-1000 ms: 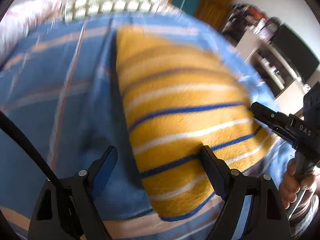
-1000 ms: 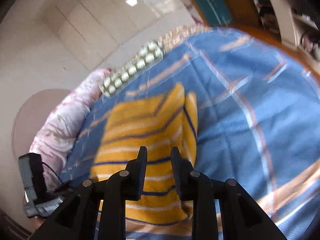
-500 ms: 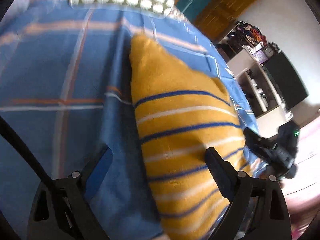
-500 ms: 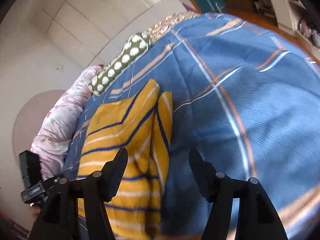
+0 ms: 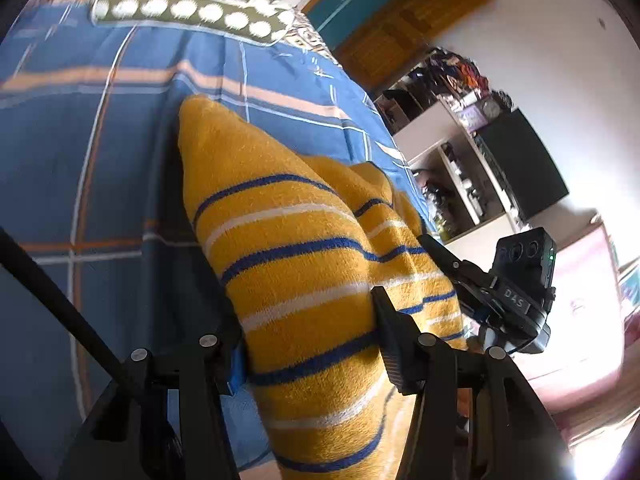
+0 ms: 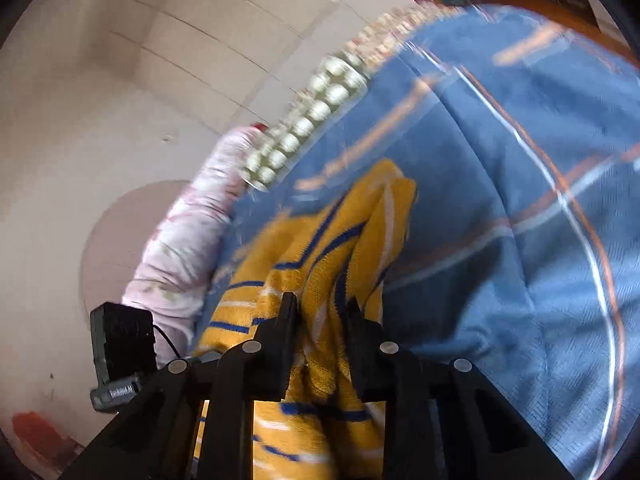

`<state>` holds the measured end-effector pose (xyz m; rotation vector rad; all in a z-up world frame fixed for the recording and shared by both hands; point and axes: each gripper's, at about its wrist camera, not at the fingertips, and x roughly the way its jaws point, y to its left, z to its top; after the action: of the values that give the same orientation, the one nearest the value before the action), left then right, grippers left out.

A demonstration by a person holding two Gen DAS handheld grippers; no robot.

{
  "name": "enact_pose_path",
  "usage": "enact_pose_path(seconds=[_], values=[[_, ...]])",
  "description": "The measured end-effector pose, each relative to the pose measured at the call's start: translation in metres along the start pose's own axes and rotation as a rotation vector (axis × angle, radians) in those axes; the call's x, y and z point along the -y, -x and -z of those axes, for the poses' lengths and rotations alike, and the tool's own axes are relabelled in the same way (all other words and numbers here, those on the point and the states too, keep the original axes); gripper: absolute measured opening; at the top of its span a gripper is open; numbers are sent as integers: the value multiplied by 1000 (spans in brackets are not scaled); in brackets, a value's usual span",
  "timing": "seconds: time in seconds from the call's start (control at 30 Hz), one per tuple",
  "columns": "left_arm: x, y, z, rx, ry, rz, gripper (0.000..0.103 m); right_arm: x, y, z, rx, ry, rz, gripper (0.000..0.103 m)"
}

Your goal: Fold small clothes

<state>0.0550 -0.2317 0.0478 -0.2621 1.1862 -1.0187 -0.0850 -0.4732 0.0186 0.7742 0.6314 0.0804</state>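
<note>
A yellow garment with blue and white stripes lies on the blue checked bedspread, its near end lifted. My left gripper has its fingers on either side of a thick fold of the garment and grips it. My right gripper is shut on the garment's other near edge, with cloth bunched between the fingers. The right gripper also shows in the left wrist view, at the garment's right side.
A green pillow with white dots lies at the head of the bed. A pink floral quilt sits by the wall. Shelves and a dark screen stand to the right of the bed.
Both grippers have closed on the garment's near end: the right one was open half a second ago. The garment's near end has lifted and bunched.
</note>
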Motion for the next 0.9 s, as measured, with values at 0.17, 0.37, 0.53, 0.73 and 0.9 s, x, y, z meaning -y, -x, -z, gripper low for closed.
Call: enact_pose_path(seconds=[0.17, 0.37, 0.53, 0.73, 0.9], values=[[-11, -33, 38, -109, -26, -217, 69, 33, -13, 28, -66, 10, 238, 25], [-19, -5, 79, -26, 4, -197, 73, 51, 16, 47, -47, -11, 314, 22], [-12, 59, 127, 152, -110, -363, 80, 2, 46, 28, 89, 95, 321, 24], [-47, 96, 176, 263, -57, -629, 82, -46, -20, 25, -48, 186, 212, 26], [-87, 84, 193, 210, 42, -737, 84, -20, -49, 33, -50, 116, 323, 21]])
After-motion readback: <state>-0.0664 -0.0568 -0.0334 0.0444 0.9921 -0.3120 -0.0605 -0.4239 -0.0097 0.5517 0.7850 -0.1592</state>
